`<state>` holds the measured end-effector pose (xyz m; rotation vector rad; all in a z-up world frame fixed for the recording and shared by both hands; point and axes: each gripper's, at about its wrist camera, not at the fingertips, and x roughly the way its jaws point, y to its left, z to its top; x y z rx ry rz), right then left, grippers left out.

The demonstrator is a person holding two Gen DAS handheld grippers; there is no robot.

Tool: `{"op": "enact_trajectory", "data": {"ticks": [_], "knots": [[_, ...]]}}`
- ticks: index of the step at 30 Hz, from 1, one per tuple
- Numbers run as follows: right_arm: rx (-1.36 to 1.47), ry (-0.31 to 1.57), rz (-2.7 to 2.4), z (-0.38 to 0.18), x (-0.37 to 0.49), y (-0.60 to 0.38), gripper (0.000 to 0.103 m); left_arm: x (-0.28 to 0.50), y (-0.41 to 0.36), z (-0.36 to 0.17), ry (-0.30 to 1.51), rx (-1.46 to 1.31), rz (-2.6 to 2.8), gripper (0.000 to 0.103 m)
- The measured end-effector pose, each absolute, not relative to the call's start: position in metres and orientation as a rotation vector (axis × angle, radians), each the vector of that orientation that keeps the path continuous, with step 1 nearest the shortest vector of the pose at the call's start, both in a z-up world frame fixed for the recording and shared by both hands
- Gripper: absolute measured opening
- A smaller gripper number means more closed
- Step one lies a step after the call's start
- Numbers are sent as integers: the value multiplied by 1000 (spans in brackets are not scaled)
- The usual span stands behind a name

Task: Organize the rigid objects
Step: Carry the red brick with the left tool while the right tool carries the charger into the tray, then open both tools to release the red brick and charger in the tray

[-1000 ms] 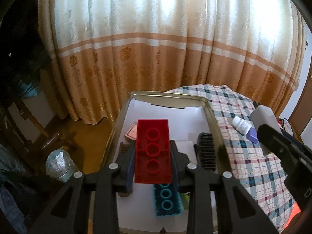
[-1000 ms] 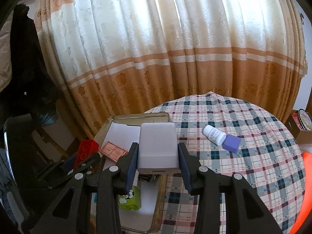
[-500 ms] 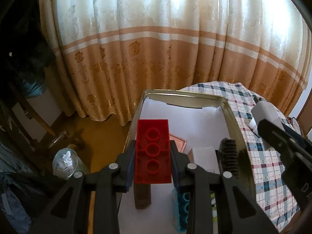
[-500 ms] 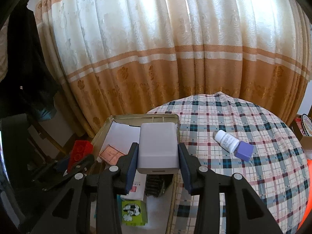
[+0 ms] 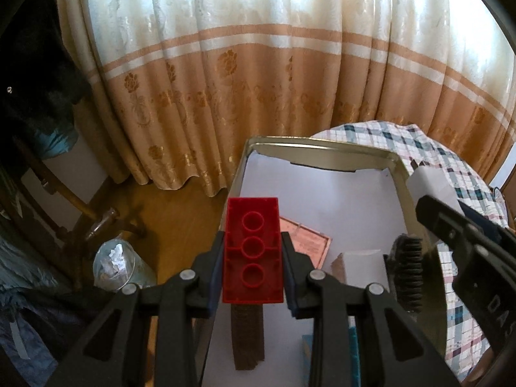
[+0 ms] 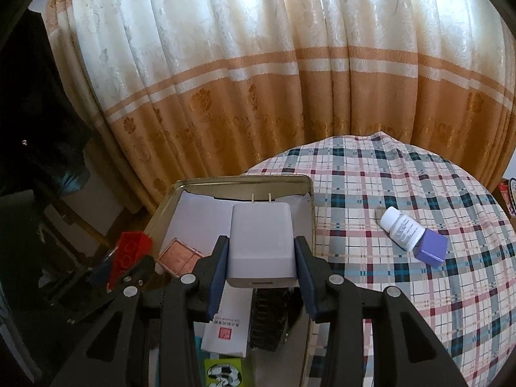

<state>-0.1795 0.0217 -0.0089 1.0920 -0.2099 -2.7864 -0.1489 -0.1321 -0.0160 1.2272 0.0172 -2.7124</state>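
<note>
My left gripper (image 5: 253,259) is shut on a red building brick (image 5: 252,247) and holds it over the left rim of the metal tin (image 5: 317,144). My right gripper (image 6: 261,258) is shut on a white charger plug (image 6: 261,242) with its prongs pointing away, held above the tin (image 6: 245,179). The red brick also shows at the left of the right wrist view (image 6: 129,253). The white plug and right gripper show at the right of the left wrist view (image 5: 432,187).
The paper-lined tin holds a pink card (image 5: 306,245), a black comb (image 5: 404,274), a brown bar (image 5: 248,335), a white box (image 5: 362,266) and a blue brick (image 5: 353,354). A white bottle with a purple cap (image 6: 412,237) lies on the plaid tablecloth (image 6: 419,290). Curtains hang behind.
The left gripper has moved left with the red brick, from over the tin's middle to over its left rim. The right gripper moved forward over the tin with the plug.
</note>
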Motion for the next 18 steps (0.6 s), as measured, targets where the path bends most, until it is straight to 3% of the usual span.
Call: {"op": "enact_trajectory", "data": {"ticks": [11,18], "knots": [[1247,-268,-2689,-33,-204,25,43,-176,-121,-25,-98,1284,-2675,30],[1214,-344,-2648,-34,-204,33,45,-180,-121,-33,-54,1346,-2653,32]]}}
